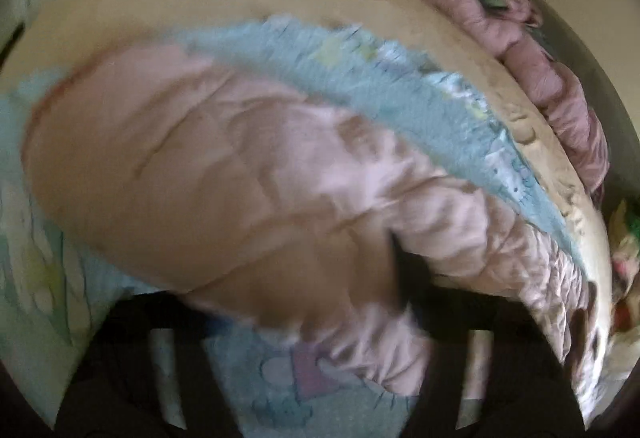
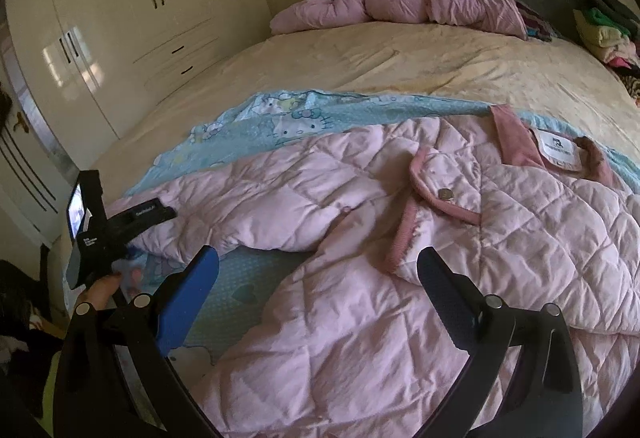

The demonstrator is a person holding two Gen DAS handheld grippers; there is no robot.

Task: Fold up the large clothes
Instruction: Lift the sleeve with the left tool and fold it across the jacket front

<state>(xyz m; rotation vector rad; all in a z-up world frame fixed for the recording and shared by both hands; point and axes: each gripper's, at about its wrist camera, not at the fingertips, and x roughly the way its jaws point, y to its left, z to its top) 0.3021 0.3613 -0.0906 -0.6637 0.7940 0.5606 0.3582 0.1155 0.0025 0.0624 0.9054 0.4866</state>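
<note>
Folding is judged barely begun: the pink quilted jacket [image 2: 400, 238] is spread open and face-up on the bed [image 2: 360, 70], over a blue cartoon-print sheet [image 2: 280, 118], with no fold seen yet. One sleeve [image 2: 224, 214] is stretched out sideways; collar and label lie toward the headboard. Fabric looks puffy, diamond-stitched, with darker pink trim and a snap button. The left hand-held gripper [image 2: 160, 212] is seen at the sleeve cuff; whether it pinches the cuff cannot be told, the left wrist view being blurred. The right hand-held gripper [image 2: 320, 266] is spread wide above the jacket front, nothing held. Sleeves and body are left to be folded.
</note>
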